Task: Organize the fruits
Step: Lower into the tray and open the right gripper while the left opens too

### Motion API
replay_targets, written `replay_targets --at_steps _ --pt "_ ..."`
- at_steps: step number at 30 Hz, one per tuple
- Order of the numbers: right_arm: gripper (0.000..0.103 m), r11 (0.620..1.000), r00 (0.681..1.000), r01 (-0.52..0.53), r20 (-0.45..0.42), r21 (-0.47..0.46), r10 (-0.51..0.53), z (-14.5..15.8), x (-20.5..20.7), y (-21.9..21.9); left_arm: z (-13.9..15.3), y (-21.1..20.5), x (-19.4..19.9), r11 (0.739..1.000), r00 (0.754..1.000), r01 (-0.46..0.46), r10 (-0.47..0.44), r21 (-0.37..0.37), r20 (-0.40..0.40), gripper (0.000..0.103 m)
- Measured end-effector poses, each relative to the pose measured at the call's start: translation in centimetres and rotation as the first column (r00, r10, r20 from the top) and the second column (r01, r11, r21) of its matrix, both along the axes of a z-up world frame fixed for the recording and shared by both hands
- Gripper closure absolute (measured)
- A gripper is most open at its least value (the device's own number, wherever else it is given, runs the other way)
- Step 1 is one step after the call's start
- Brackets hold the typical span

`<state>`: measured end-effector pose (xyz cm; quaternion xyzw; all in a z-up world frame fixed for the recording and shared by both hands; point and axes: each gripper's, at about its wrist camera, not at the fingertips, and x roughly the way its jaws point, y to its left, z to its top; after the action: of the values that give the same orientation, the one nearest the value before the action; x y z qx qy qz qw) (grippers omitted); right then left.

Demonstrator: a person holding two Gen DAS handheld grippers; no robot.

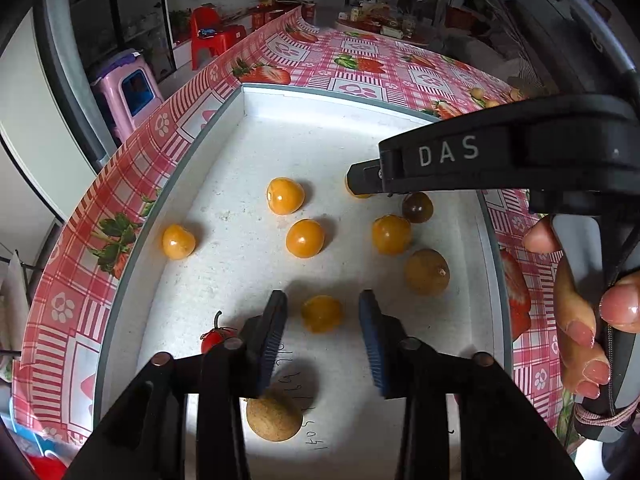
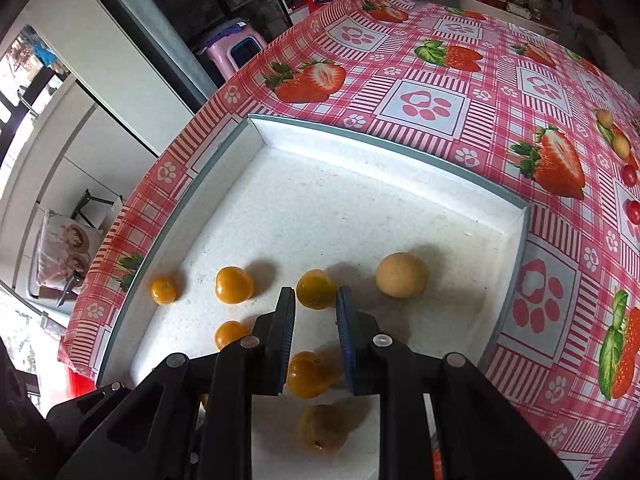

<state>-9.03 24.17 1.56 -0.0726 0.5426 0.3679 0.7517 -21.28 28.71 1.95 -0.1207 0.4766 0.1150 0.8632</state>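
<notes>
A white foam tray (image 1: 224, 128) on the strawberry tablecloth holds several orange berries (image 1: 305, 238), tan longans (image 1: 426, 272), a dark fruit (image 1: 417, 207) and a red cherry tomato (image 1: 214, 338). My left gripper (image 1: 323, 310) is open over the tray, with an orange berry (image 1: 322, 314) between its fingers. The right gripper (image 1: 360, 182) reaches in from the right above the fruits. In the right wrist view the tray (image 2: 400, 148) lies below my right gripper (image 2: 316, 296), which is open with an orange berry (image 2: 316, 289) at its tips, untouched. A longan (image 2: 401, 275) lies to the right.
Loose fruits lie on the tablecloth beyond the tray's right side: small longans (image 2: 620, 145) and red cherry tomatoes (image 2: 629, 175). The table edge (image 2: 132, 208) runs along the left, with a pink stool (image 2: 234, 48) and red chairs (image 1: 208, 30) beyond. A hand (image 1: 576, 308) holds the right gripper.
</notes>
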Motion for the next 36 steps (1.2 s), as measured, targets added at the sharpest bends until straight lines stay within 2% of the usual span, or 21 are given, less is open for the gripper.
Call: replay_targets --at_steps 1,3,7,10,12,13,14,16,22,24,26,30,36 --pt "0.072 1.0 1.0 0.005 0.004 0.01 -0.005 0.5 -0.1 -0.4 0.3 0.0 -0.3 1.0 1.0 -0.009 0.008 0.012 0.023 0.028" --pt "0.054 1.0 1.0 0.011 0.021 0.029 -0.012 1.5 -0.6 -1.2 1.0 -0.2 -0.8 1.0 0.998 -0.004 0.002 0.026 0.056 0.028" --pt "0.048 0.998 0.995 0.048 0.082 0.038 -0.051 3.6 -1.9 -3.2 1.5 -0.1 -1.4 1.0 0.998 0.002 -0.002 0.007 0.063 0.028" --pt "0.035 0.996 0.989 0.085 0.122 0.036 -0.089 4.7 -3.0 -5.0 1.9 -0.2 -2.0 1.0 0.998 -0.011 0.01 0.02 0.054 0.028" --pt "0.023 0.994 0.982 0.107 0.151 0.034 -0.111 5.3 -4.0 -6.2 2.1 -0.2 -2.5 0.999 0.998 -0.024 0.022 0.024 0.056 0.025" --pt "0.022 0.993 0.979 0.118 0.161 0.033 -0.121 5.5 -4.5 -6.9 2.2 -0.2 -2.8 0.999 0.998 -0.033 0.031 0.026 0.059 0.017" --pt "0.022 0.992 0.977 0.126 0.167 0.03 -0.129 5.7 -5.0 -7.4 2.4 -0.2 -3.2 0.999 0.997 -0.041 0.039 0.028 0.068 0.001" --pt "0.022 0.99 0.975 0.139 0.17 0.031 -0.143 5.9 -6.1 -8.5 2.9 -0.3 -4.0 0.998 0.994 -0.055 0.051 0.042 0.094 0.001" --pt "0.017 0.992 0.978 0.128 0.166 0.012 -0.128 5.5 -9.0 -9.6 3.4 -0.2 -5.6 0.995 0.993 -0.079 0.073 0.059 0.088 0.001" --pt "0.006 0.994 0.979 0.112 0.174 0.002 -0.11 5.3 -9.9 -9.6 3.4 -0.1 -6.1 0.993 0.993 -0.095 0.09 0.068 0.076 0.001" --pt "0.0 0.994 0.977 0.107 0.185 -0.005 -0.104 5.4 -10.6 -9.6 3.5 0.1 -6.6 0.991 0.991 -0.115 0.11 0.071 0.078 0.001" --pt "0.0 0.995 0.974 0.098 0.206 -0.006 -0.095 5.7 -11.6 -9.8 4.1 0.5 -8.0 0.986 0.984 -0.151 0.143 0.075 0.102 0.001" --pt "0.0 0.996 0.97 0.086 0.232 -0.035 -0.076 5.4 -12.4 -9.5 4.5 0.9 -8.9 0.976 0.978 -0.195 0.185 0.101 0.094 0.001"
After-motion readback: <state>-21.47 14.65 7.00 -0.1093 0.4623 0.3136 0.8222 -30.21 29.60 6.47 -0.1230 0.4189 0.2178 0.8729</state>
